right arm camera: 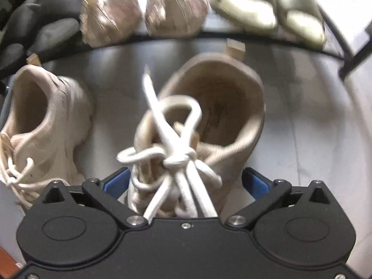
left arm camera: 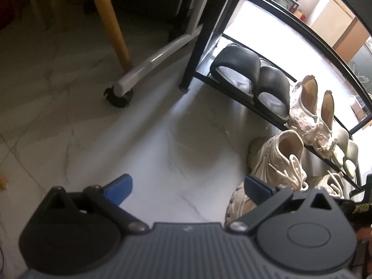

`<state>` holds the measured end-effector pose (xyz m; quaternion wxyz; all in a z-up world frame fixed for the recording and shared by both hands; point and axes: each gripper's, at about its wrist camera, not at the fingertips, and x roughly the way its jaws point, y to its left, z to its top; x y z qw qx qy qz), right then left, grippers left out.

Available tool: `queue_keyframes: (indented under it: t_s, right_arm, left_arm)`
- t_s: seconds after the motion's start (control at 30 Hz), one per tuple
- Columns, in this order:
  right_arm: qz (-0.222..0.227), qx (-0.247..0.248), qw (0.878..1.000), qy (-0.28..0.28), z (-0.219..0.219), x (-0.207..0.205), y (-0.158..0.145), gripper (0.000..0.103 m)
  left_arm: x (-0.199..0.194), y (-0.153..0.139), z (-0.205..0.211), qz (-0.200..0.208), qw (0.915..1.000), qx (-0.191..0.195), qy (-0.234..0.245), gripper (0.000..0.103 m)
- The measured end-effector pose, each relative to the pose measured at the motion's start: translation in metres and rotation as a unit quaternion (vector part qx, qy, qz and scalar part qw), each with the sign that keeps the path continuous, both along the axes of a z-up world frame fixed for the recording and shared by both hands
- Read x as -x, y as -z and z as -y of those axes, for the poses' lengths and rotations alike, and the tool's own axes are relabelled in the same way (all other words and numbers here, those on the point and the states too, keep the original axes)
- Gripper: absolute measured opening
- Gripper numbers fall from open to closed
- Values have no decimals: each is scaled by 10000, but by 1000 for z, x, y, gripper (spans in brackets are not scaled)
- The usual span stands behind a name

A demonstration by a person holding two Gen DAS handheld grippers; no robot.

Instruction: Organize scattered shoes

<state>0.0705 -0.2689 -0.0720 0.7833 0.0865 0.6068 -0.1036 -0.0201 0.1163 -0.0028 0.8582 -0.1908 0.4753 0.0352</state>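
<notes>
Marble floor (left arm camera: 144,139); both hand-held grippers (left arm camera: 188,186) (right arm camera: 184,181) wide apart, sneaker (right arm camera: 204,125) toe hidden.

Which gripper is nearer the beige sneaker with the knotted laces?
Right. The right gripper straddles the beige sneaker, jaws open around it; the left gripper hangs open over bare floor.

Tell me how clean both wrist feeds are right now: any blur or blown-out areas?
Left wrist view: blown out behind the shoe rack, floor softly blurred, black slippers readable, fisheye bends the rack bars. Right wrist view: motion blur smears the shelf shoes and green slippers; the sneaker between the open right gripper fingers is sharper at its laces.
</notes>
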Motion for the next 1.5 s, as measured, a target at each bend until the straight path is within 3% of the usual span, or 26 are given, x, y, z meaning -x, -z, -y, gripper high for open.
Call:
queue_keyframes:
  t_s: [0.47,0.6,0.83,1.03,1.3,1.5]
  right_arm:
    - [76,-82,9998,-149,-9,1,-5,90]
    - [112,-446,9988,-188,-19,-5,-8,88]
    - [616,-262,9953,-700,-47,-15,-17,88]
    - [418,-595,9961,-498,-36,-17,-10,91]
    - [163,-154,9882,-1518,-64,-7,-13,88]
    - [255,-127,9841,-1752,-70,2,-11,88]
  left_arm:
    - [-1,2,-1,-21,10000,69,-4,102]
    - [-2,3,2,-41,10000,6,41,102]
    - [-4,7,3,-118,9999,-6,55,102]
    - [-6,10,3,-201,9998,27,51,102]
    - [-4,10,-1,-180,9998,94,-28,102]
    - [-3,10,-1,-171,9998,113,-7,102]
